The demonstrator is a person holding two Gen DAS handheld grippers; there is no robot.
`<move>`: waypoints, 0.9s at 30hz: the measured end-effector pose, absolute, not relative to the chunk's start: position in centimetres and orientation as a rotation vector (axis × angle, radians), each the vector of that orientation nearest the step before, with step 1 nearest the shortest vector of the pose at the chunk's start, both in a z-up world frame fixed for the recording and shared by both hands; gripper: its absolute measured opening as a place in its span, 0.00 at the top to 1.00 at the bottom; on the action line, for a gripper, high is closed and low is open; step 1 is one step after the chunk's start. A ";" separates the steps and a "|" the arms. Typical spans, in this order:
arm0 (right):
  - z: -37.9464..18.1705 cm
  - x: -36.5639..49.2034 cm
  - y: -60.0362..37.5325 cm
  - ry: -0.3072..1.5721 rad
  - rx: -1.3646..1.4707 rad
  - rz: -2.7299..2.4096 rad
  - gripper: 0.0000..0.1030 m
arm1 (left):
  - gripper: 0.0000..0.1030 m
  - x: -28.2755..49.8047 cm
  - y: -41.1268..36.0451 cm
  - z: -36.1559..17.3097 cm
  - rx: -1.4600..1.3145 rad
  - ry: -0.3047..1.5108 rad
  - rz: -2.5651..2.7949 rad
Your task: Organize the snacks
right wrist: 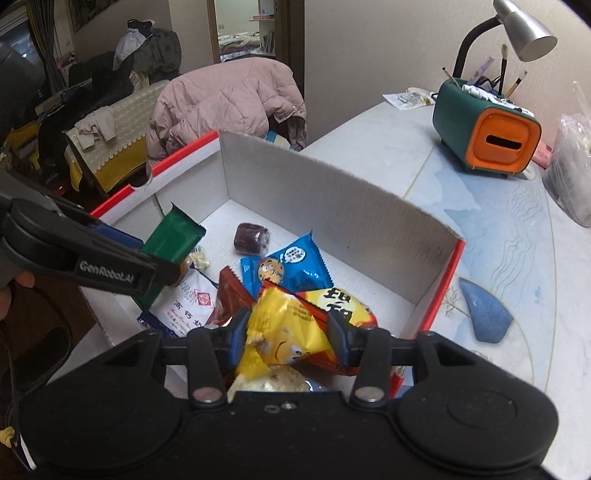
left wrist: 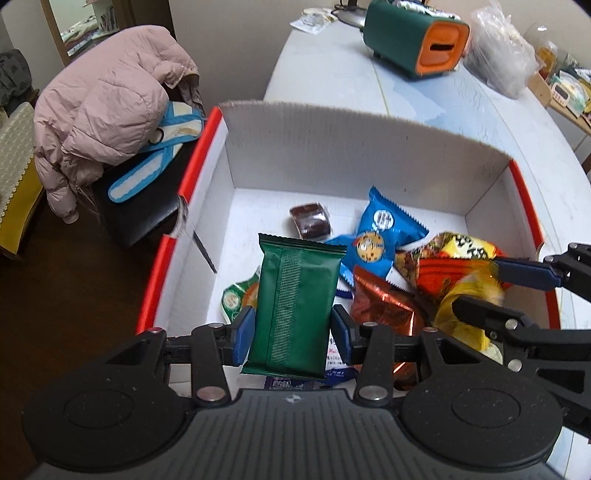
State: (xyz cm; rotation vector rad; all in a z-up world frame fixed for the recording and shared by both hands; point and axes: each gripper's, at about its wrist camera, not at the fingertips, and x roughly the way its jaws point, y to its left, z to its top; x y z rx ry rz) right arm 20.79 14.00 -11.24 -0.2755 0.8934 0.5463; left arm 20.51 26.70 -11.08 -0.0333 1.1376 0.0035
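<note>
Two packets clamped: green packet (left wrist: 295,306) in left gripper (left wrist: 293,334), yellow packet (right wrist: 280,339) in right gripper (right wrist: 288,338).

Snack packets (left wrist: 373,240) lie in the box (left wrist: 332,147) on the table (left wrist: 461,107).

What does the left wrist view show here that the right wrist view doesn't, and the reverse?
Left wrist only: a blue-and-white strap on the dark seat, and the green packet's ribbed back seam.

Right wrist only: a desk lamp, brushes in the green-and-orange holder, and the left gripper's printed lettering.

Both: the red-edged box of snacks, the blue cookie packet, the pink jacket, the left gripper holding the green packet, and the right gripper holding a yellow packet.
</note>
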 end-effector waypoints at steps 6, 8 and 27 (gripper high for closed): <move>-11.7 21.0 13.8 0.914 -0.262 0.549 0.57 | 0.58 20.2 26.4 -11.8 -0.028 1.144 -0.004; -11.7 21.0 13.7 0.917 -0.258 0.553 0.56 | 0.57 20.0 26.4 -11.9 -0.028 1.138 -0.004; -6.8 18.4 10.7 0.801 -0.135 0.580 0.29 | 0.39 15.6 25.2 -6.1 -0.084 0.962 -0.064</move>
